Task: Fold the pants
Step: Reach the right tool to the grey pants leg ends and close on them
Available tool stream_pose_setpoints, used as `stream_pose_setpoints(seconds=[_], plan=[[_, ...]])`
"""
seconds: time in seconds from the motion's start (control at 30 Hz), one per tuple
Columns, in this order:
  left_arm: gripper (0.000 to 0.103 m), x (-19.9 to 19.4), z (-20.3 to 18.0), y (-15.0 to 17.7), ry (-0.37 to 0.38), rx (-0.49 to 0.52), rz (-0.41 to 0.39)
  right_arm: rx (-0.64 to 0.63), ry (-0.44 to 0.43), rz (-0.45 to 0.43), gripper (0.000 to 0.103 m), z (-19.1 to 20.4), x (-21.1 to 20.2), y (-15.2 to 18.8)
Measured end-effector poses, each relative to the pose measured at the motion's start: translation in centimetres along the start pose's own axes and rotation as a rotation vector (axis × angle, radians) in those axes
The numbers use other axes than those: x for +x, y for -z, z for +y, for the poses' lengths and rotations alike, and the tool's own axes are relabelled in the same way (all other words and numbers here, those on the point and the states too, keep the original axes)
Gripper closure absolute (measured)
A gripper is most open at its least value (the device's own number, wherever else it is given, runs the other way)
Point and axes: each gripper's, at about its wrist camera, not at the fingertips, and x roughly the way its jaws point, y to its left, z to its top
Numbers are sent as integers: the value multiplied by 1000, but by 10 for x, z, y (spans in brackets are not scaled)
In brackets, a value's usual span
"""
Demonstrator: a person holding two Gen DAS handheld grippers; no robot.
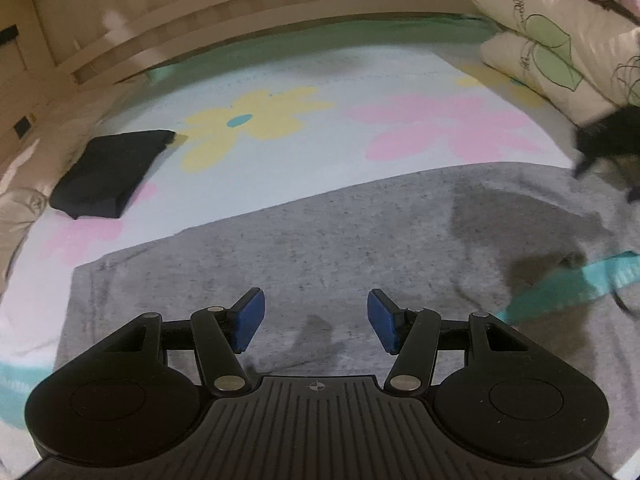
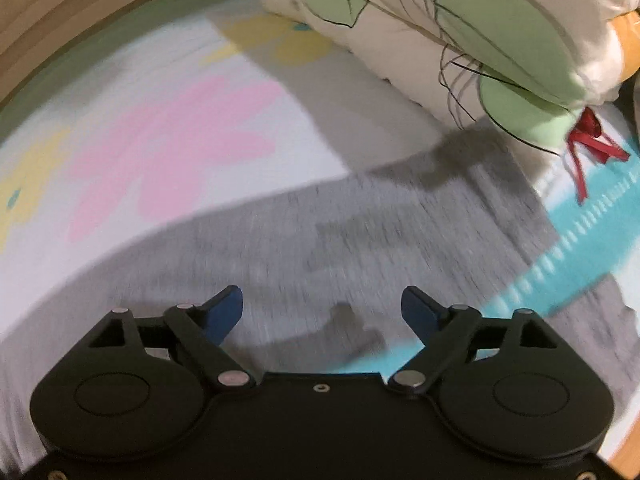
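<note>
- We hold our left gripper (image 1: 316, 320) above the grey pants (image 1: 340, 248), jaws apart and empty; the cloth lies flat just beyond its fingertips, likely spread out for folding.
- Our right gripper (image 2: 322, 314) also hangs open over the same pants, gripping nothing.
- Beyond the left gripper, to its left: one folded black garment (image 1: 108, 172), seemingly set aside.
- Ahead to the right: two stacked pillows (image 1: 548, 36).

**Room and Background**

The work surface is a bed (image 1: 280, 168) covered by a pale sheet (image 1: 344, 80) printed with yellow and pink flowers, over a green underlayer visible at the far edge. A wooden headboard (image 1: 280, 4) with stepped horizontal ledges curves along the far side. Cream pillows (image 2: 460, 40) with green leaf outlines are stacked at the right. Lighting is soft and even; the right wrist view is blurred.
</note>
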Motion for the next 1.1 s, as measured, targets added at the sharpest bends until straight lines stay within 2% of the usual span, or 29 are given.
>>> stream_pose_setpoints(seconds=[0.23, 0.4, 0.47, 0.5, 0.53, 0.57, 0.6, 0.63, 0.9, 1.1], plan=[[47, 5, 3, -1, -5, 4, -6, 99, 42, 35, 11, 25, 54, -50], [47, 10, 9, -3, -7, -19, 9, 168, 64, 94, 13, 32, 83, -55], [47, 10, 9, -3, -8, -20, 11, 199, 71, 133, 18, 30, 92, -51], [47, 9, 8, -3, -10, -20, 9, 204, 81, 142, 26, 30, 92, -49], [47, 9, 8, -3, -9, -21, 8, 197, 105, 113, 41, 30, 89, -44], [47, 10, 9, -4, -6, -22, 7, 183, 124, 96, 50, 31, 85, -40], [47, 10, 9, -4, -4, -23, 5, 161, 124, 86, 79, 31, 81, -37], [47, 10, 9, -4, -3, -25, 4, 135, 90, 90, 91, 29, 76, -34], [47, 12, 12, -5, 5, -79, 9, 122, -46, 99, 97, -16, 21, 6], [47, 17, 13, -6, 40, -133, 43, 81, -104, 135, 97, -43, -8, 43]])
